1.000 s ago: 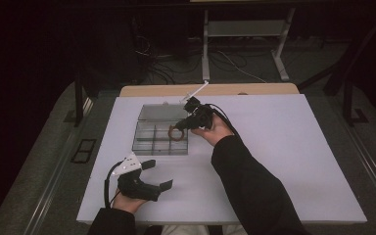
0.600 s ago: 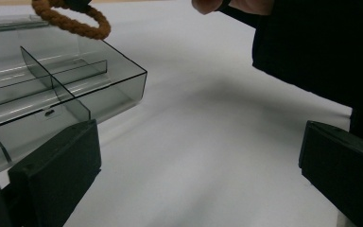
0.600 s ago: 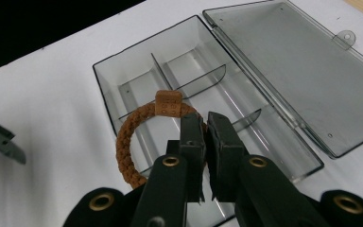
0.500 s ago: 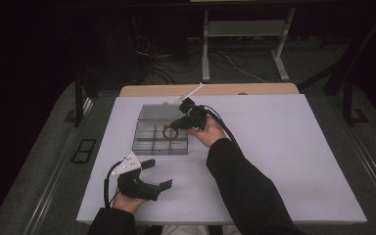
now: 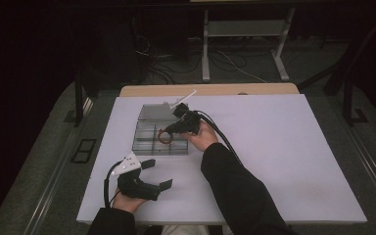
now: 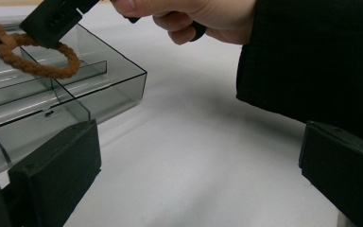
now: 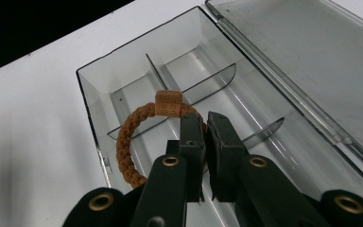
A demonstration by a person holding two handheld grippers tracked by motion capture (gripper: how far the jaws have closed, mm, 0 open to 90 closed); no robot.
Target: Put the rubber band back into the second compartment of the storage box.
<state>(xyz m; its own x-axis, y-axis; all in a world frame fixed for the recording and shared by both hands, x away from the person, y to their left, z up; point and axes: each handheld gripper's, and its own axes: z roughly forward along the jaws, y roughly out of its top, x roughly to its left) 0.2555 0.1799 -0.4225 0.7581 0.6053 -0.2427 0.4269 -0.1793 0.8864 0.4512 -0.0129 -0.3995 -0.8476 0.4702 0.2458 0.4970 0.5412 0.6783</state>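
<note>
The right gripper [image 7: 204, 124] is clamped on a braided brown bracelet [image 7: 127, 137], holding it just above the clear divided box [image 5: 147, 138] with its lid [image 7: 312, 56] lying open on the white counter [image 5: 293, 147]. Nearer the person, the left gripper [image 5: 157, 174] rests low over the counter, jaws wide apart and empty.

right gripper [image 7: 205, 135] clamped, left gripper [image 5: 157, 175] spread
</note>
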